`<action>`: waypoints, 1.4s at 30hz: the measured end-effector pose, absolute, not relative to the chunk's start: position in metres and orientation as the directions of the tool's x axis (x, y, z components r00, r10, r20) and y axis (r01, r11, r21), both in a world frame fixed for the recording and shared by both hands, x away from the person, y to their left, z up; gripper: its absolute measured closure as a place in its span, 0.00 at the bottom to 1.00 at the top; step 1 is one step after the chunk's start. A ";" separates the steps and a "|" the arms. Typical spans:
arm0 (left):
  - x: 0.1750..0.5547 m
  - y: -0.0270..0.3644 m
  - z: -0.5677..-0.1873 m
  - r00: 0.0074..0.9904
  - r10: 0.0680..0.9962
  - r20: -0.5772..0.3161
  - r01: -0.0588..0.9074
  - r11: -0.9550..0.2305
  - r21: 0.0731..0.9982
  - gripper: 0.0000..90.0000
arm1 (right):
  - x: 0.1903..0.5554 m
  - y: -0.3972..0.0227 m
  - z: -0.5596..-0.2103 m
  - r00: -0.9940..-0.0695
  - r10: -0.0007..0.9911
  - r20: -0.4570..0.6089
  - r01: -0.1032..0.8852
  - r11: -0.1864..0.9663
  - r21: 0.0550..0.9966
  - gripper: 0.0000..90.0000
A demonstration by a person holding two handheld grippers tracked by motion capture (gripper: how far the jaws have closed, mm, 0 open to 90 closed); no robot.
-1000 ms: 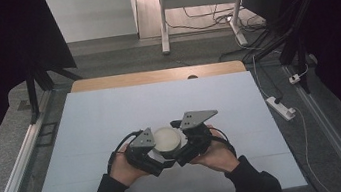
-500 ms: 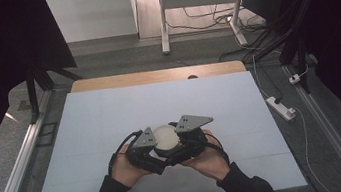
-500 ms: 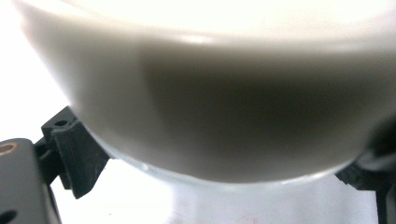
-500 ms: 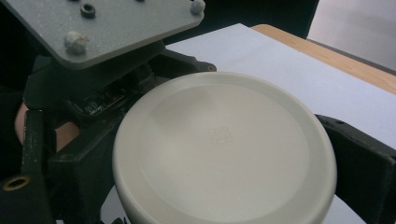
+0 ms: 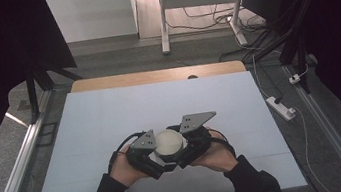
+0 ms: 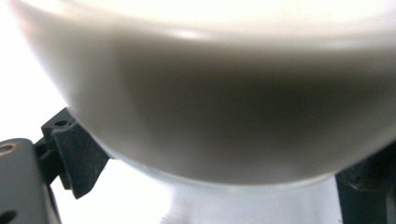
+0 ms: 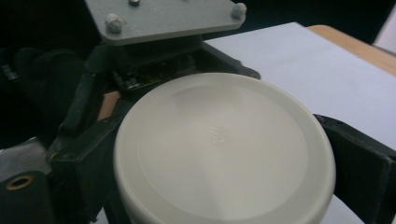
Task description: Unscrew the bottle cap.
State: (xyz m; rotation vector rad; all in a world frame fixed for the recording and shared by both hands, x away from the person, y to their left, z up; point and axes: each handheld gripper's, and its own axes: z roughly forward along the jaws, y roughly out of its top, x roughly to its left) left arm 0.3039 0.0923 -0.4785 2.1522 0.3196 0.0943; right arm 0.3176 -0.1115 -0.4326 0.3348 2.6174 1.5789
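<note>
White tabletop (image 5: 111, 119), high view: round cream lid (image 5: 168, 143) near the front edge, between left gripper (image 5: 152, 155) and right gripper (image 5: 186, 150), both equally close. Left gripper view: lid wall (image 6: 210, 116) spans its spread jaws. Right gripper view: jaws pinch the lid (image 7: 224, 149) at opposite edges.

round cream plastic lid (image 7: 224, 149): smooth, kinda satin
black plastic gripper jaws: matt, a bit rough
white table sheet (image 5: 111, 119): matt, paper-like
</note>
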 end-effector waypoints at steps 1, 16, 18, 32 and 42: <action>0.304 0.092 -0.479 0.966 0.251 -0.055 0.187 -0.540 0.820 0.08 | 0.319 -0.112 -0.433 -0.977 0.204 0.068 0.154 0.447 0.881 0.08; 0.306 0.093 -0.480 0.975 0.214 -0.062 0.174 -0.553 0.815 0.08 | 0.319 -0.114 -0.430 -0.985 0.157 0.065 0.130 0.448 0.885 0.09; 0.306 0.093 -0.481 0.974 0.217 -0.064 0.176 -0.554 0.814 0.08 | 0.318 -0.115 -0.429 -0.985 0.158 0.065 0.129 0.441 0.888 0.09; 0.306 0.095 -0.482 0.973 0.225 -0.060 0.179 -0.559 0.809 0.08 | 0.320 -0.121 -0.422 -0.981 0.186 0.051 0.127 0.423 0.897 0.09; 0.304 0.099 -0.481 0.969 0.240 -0.061 0.187 -0.549 0.815 0.08 | 0.324 -0.128 -0.418 -0.970 0.236 0.051 0.145 0.402 0.904 0.09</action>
